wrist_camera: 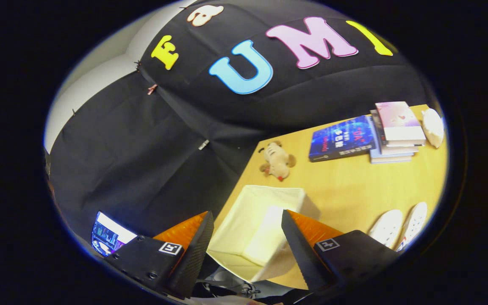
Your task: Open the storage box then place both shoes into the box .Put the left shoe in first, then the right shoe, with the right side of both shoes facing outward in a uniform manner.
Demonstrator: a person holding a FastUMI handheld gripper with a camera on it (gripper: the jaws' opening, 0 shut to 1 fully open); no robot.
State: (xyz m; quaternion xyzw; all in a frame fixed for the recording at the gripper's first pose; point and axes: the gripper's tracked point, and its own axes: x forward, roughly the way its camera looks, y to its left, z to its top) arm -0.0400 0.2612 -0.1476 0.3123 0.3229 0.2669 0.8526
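A cream fabric storage box (252, 228) stands open-topped on the wooden table (354, 186), near its corner. My gripper (248, 220) is open and hovers above the box, with the box's inside showing between the two fingers; nothing is held. Two white shoes (398, 226) lie side by side on the table to the right of the right finger (299, 241), apart from the box. The left finger (197, 241) is over the table's edge beside the box.
A small plush dog (278, 161) lies just beyond the box. Farther back are a blue book (341, 139), a stack of books (396, 131) and a pale round object (433, 126). A lit screen (108, 235) shows off the table, left of the fingers.
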